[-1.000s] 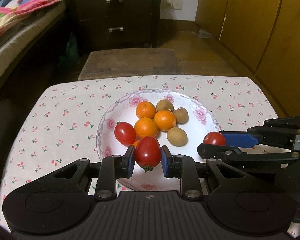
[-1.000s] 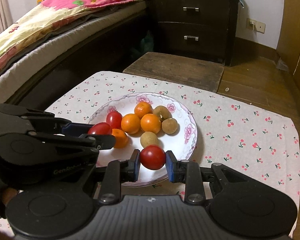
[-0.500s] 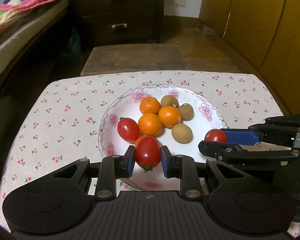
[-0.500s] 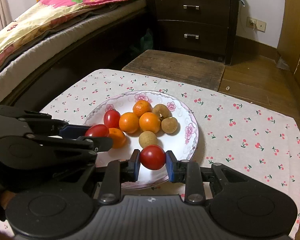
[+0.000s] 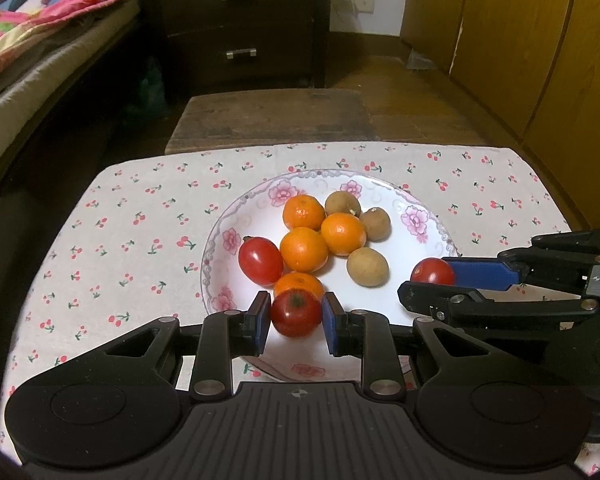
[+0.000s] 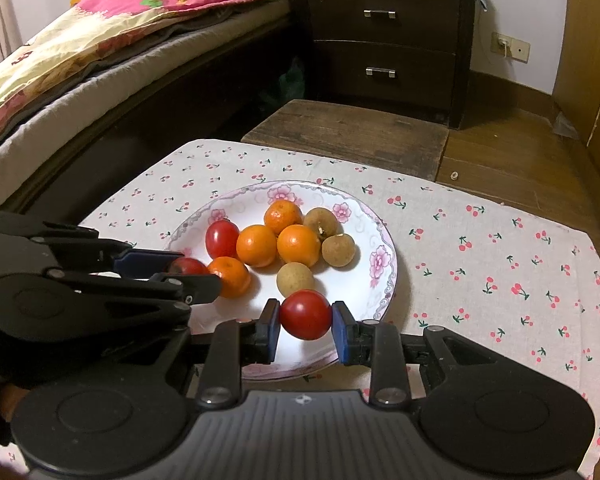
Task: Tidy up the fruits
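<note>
The left gripper (image 5: 296, 318) is clenched on a tomato (image 5: 295, 313), blue pads pressed against both its sides, low over the near edge of the plate (image 5: 428, 222). The right gripper (image 6: 306, 318) likewise grasps a second tomato (image 6: 306, 314), also over the plate's near rim; in the right wrist view a thin sliver of light shows at the right-hand pad, so this hold looks the lighter of the two.

Judging from the task, the step in hand is setting both tomatoes onto the plate with the other fruit. To do it well, each tomato should be brought down until it rests on the white surface before the pads part, since round fruit let go from any height will roll. Bare plate lies just ahead of each gripper; the left one would best ease its tomato beside the third tomato (image 5: 260, 261) at the plate's left, clear of the orange (image 5: 299, 286) that sits directly behind it. The two tools are close together, so parting the pads one after the other seems safer.

Whether either tomato already touches the plate cannot be told, because the gripper bodies cover the plate's near rim. The orange behind the left tomato is half hidden. The person's hands are out of view.
</note>
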A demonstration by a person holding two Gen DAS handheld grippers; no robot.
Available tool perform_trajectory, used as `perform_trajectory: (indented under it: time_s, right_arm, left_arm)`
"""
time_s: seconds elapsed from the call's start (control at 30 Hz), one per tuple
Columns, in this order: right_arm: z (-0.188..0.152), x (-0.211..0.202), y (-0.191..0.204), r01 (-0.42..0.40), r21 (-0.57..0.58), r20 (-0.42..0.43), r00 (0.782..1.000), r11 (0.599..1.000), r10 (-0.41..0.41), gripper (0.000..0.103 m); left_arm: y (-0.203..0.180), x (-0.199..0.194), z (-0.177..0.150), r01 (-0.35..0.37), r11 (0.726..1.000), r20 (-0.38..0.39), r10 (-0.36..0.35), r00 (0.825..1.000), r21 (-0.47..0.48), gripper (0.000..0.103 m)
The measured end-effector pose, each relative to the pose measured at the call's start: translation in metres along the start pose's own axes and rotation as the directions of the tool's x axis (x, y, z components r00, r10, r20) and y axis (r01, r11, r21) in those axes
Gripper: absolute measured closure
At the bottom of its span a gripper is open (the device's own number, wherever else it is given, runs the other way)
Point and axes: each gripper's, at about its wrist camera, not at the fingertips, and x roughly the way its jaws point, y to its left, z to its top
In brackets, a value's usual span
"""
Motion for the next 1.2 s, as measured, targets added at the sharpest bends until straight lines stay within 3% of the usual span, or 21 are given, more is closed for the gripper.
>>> perform_trajectory:
  time_s: [0.57, 1.2]
  right_arm:
    - [0.000, -0.003, -0.002, 0.001, 0.017, 0.013, 1.000, 1.000, -0.001, 0.072]
    - [-0.006, -0.025, 0.004, 0.005, 0.034, 0.032, 0.999, 0.999, -0.006, 0.068]
  left_arm:
    - [0.004, -0.008, 0.002, -0.006, 1.000, 0.026, 0.006, 1.000, -0.016, 0.061]
    - [0.011, -0.028, -0.003, -0.037, 0.998, 0.062, 0.040, 0.997, -0.048, 0.039]
